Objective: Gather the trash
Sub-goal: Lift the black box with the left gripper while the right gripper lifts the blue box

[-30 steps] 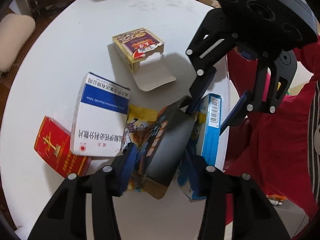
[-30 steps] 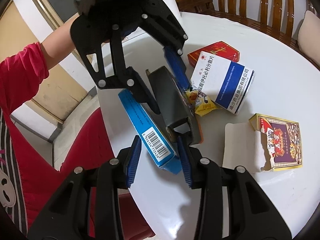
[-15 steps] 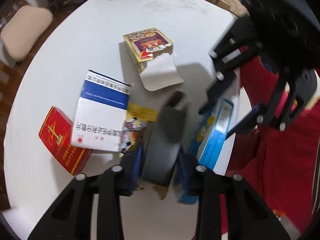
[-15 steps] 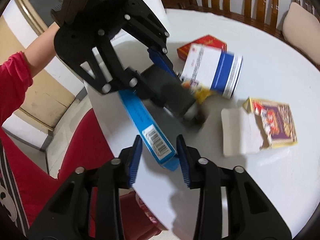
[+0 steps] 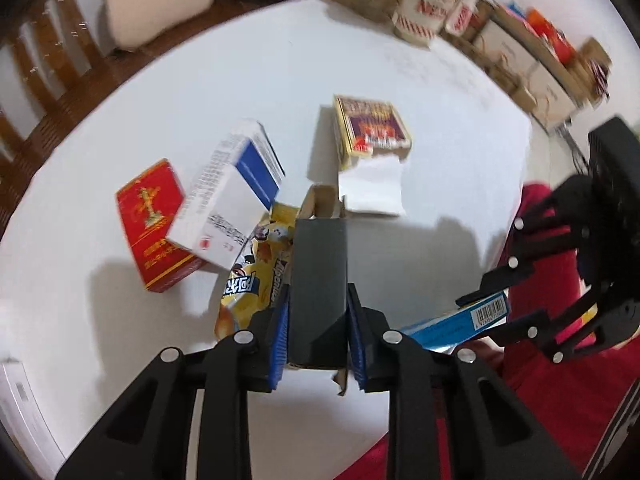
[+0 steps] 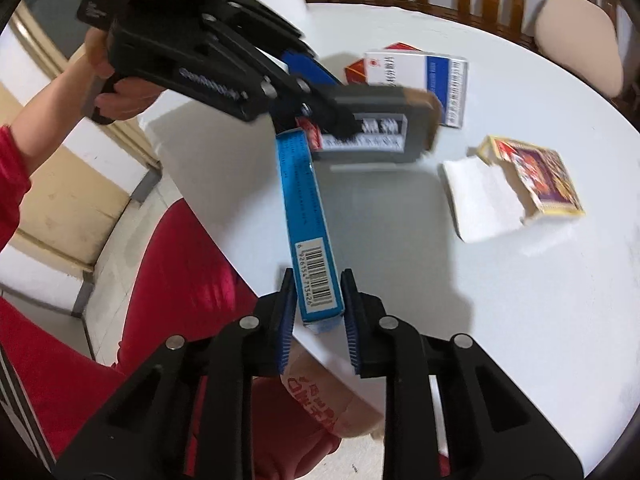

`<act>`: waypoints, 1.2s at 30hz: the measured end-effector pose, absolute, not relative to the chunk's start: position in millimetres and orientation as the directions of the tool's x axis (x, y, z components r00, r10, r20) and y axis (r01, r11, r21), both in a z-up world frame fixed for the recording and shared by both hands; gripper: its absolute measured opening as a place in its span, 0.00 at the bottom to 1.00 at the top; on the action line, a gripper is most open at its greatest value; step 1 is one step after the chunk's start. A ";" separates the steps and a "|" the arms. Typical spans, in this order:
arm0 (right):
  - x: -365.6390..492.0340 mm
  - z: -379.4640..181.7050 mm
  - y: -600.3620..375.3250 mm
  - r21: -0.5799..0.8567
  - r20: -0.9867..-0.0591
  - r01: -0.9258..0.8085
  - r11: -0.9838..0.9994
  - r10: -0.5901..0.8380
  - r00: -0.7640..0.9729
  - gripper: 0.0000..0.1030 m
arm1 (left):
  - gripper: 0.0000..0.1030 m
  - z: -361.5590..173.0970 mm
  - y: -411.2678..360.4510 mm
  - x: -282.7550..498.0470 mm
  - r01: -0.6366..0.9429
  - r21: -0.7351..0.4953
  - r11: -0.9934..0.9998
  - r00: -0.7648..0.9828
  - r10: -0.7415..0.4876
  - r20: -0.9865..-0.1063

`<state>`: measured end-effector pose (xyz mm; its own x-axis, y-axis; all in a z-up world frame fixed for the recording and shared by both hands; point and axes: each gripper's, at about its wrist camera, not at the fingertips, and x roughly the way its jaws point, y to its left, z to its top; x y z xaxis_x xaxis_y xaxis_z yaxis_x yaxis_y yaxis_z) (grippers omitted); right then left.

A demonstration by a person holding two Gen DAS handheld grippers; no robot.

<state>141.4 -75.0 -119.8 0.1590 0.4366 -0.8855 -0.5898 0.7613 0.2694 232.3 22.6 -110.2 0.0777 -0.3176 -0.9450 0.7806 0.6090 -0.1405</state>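
Note:
My left gripper (image 5: 318, 328) is shut on a dark grey carton (image 5: 318, 280) and holds it above the white round table (image 5: 240, 80); the carton also shows in the right wrist view (image 6: 376, 128). My right gripper (image 6: 318, 312) is shut on a long blue box (image 6: 308, 216) with a barcode, at the table's edge; the box also shows in the left wrist view (image 5: 460, 320). On the table lie a red box (image 5: 154, 224), a white and blue medicine box (image 5: 228, 208), a yellow snack wrapper (image 5: 252, 280) and a torn-open yellow and purple box (image 5: 372, 132).
A paper cup (image 5: 432, 4) and cardboard boxes (image 5: 532, 64) stand beyond the far table edge. Wooden chairs with beige cushions (image 6: 580, 28) ring the table. A brown paper bag with red print (image 6: 320, 400) sits below the table edge, under my right gripper.
My left gripper closed on the grey carton and lifted it off the pile. My right gripper closed on the blue box and lifted it at the table edge.

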 end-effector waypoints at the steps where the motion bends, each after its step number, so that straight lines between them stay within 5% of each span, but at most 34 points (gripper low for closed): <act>1: 139.4 -117.7 -77.9 0.261 -0.890 -0.576 0.775 0.424 0.169 0.21 | 0.25 -107.4 24.9 233.8 0.778 -0.134 0.614 0.090 -0.319 -0.943; 18: 108.7 -87.8 -106.3 0.140 -0.889 -0.461 0.876 0.316 0.330 0.19 | 0.25 -70.8 24.9 197.3 0.656 -0.094 0.749 0.228 -0.316 -0.921; 36: 101.8 -19.9 -143.9 0.034 -0.781 -0.351 0.936 0.244 0.574 0.19 | 0.25 -32.2 28.1 150.9 0.557 -0.011 0.830 0.366 -0.258 -0.894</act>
<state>101.8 -143.9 -19.9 0.5744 0.2441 -0.7813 -0.3512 0.9357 0.0342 150.9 28.1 -32.2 0.3658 -0.2578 -0.8943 0.5573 0.8302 -0.0113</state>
